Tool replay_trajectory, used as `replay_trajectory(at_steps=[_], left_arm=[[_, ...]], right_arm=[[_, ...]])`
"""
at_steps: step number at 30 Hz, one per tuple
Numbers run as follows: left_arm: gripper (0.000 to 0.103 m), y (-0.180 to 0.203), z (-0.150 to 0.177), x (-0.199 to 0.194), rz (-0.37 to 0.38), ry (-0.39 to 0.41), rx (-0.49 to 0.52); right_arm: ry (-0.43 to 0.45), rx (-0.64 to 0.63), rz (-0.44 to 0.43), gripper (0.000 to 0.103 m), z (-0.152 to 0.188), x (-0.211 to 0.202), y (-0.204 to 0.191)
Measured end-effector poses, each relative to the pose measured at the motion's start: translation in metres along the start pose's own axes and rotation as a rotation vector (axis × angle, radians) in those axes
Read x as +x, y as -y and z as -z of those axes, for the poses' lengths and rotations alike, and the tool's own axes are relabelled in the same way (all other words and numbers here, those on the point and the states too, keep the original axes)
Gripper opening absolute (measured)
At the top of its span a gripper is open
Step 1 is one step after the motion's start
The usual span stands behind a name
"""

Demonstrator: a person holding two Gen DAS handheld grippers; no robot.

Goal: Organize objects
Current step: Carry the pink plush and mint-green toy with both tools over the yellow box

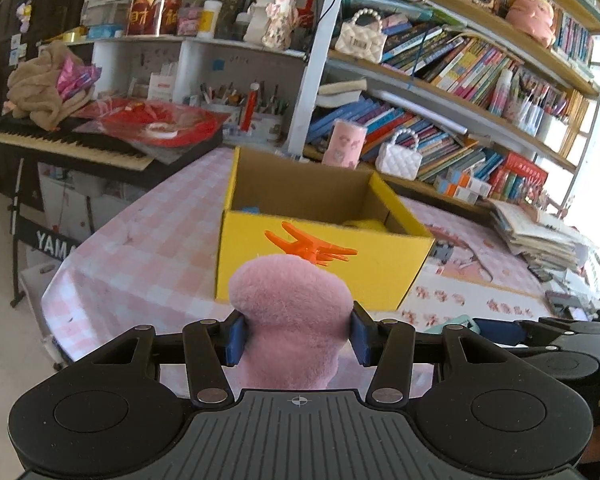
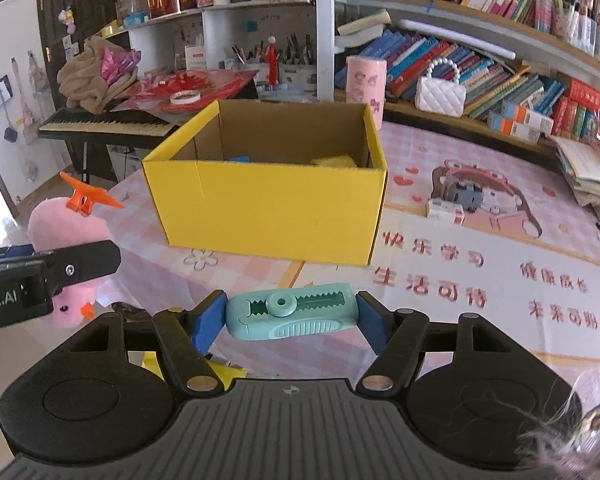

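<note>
Up close, the left gripper [image 1: 298,334] has its jaws pinching a pink plush toy [image 1: 290,316] with an orange hair clip [image 1: 310,246] on top, held above the desk [image 1: 140,256] near the yellow box [image 2: 268,200]. Right gripper [image 2: 290,316] jaws clamp a teal cutter [image 2: 292,314] just nearer than that box.

The left gripper [image 1: 298,334] and right gripper [image 2: 291,322] share one build: black angular linkage arms joined by round silver pins, blue pads [image 2: 208,320] on the fingertips, and a ribbed grey base plate with a small crosshair mark, flanked by two black discs.
</note>
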State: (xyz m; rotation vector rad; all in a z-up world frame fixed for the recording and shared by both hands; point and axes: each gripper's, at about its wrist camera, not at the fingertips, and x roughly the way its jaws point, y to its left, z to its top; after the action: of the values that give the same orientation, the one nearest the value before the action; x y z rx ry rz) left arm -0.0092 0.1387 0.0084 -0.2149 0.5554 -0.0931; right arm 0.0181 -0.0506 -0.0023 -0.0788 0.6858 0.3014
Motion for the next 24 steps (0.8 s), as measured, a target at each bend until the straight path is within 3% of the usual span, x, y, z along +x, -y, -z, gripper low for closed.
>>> replay_trajectory(at_steps=[12, 20, 24], left_arm=[[0.049, 0.001, -0.056, 0.039, -0.026, 0.074, -0.013], [0.049, 0.008, -0.091, 0.097, -0.06, 0.069, -0.009], [0.049, 0.014, -0.104, 0.129, -0.093, 0.033, 0.004]], right_arm=[[0.151, -0.087, -0.021, 0.067, -0.067, 0.031, 0.016], [0.144, -0.202, -0.102, 0.067, -0.115, 0.088, 0.032], [0.118, -0.332, -0.122, 0.068, -0.134, 0.12, 0.033]])
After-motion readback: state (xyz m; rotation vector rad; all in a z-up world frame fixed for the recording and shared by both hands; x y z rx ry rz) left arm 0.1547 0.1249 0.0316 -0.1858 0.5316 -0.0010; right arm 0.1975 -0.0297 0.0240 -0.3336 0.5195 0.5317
